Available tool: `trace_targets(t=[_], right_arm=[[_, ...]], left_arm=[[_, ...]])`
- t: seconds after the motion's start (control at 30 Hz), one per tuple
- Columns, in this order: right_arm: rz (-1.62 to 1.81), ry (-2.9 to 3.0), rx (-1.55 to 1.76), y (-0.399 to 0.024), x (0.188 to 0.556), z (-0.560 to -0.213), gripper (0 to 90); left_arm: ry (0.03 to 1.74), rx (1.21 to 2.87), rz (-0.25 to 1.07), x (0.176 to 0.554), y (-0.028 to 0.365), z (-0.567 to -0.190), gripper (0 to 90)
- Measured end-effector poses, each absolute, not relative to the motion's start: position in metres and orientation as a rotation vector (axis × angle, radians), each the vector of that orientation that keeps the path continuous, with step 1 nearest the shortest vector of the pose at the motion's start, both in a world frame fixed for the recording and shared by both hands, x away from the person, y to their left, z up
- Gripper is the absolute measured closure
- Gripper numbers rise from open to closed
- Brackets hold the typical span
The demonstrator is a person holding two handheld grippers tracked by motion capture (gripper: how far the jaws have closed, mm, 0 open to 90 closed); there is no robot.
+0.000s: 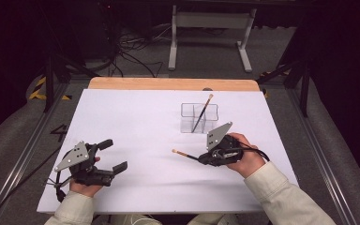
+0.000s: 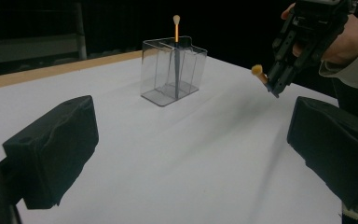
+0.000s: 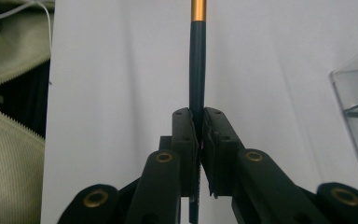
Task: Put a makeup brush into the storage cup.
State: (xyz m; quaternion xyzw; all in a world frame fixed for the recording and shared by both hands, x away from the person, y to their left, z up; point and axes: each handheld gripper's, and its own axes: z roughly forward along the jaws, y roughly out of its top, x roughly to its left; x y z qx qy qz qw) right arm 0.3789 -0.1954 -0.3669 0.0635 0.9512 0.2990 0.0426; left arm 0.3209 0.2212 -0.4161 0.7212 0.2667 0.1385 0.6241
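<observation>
Two grippers amid bare white table (image 1: 136, 122): right gripper (image 1: 201, 159) fingers clamping brush (image 1: 185, 154), left gripper (image 1: 117, 154) fingers wide.

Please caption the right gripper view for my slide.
Right tool shut on a dark brush over the white table.

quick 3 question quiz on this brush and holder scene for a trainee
1. True or false: the right gripper is shut on a brush.
2. How many brushes stand in the clear holder? A) none B) one C) three
3. How do the left gripper jaws stand?

Key
1. True; the jaws clamp the dark handle.
2. B; one standing brush leans in it.
3. Open, nothing between them.
</observation>
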Motion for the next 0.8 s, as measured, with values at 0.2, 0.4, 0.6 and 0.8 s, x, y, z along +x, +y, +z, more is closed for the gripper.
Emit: trace_targets(t=[0.2, 0.4, 0.6, 0.8], right_arm=[[1.082, 2.837, 0.237, -0.202, 0.376, -0.360, 84.0], [1.249, 2.764, 0.298, -0.208, 0.374, -0.363, 84.0], [1.366, 2.698, 0.331, -0.212, 0.371, -0.368, 84.0], [1.505, 2.620, 0.368, -0.212, 0.368, -0.374, 84.0]], left_arm=[[0.602, 1.636, 0.297, 0.321, 0.219, -0.414, 3.8], [0.588, 1.619, 0.286, 0.322, 0.217, -0.413, 5.2], [0.561, 1.612, 0.272, 0.323, 0.210, -0.410, 6.0], [0.522, 1.595, 0.249, 0.327, 0.196, -0.404, 7.7]])
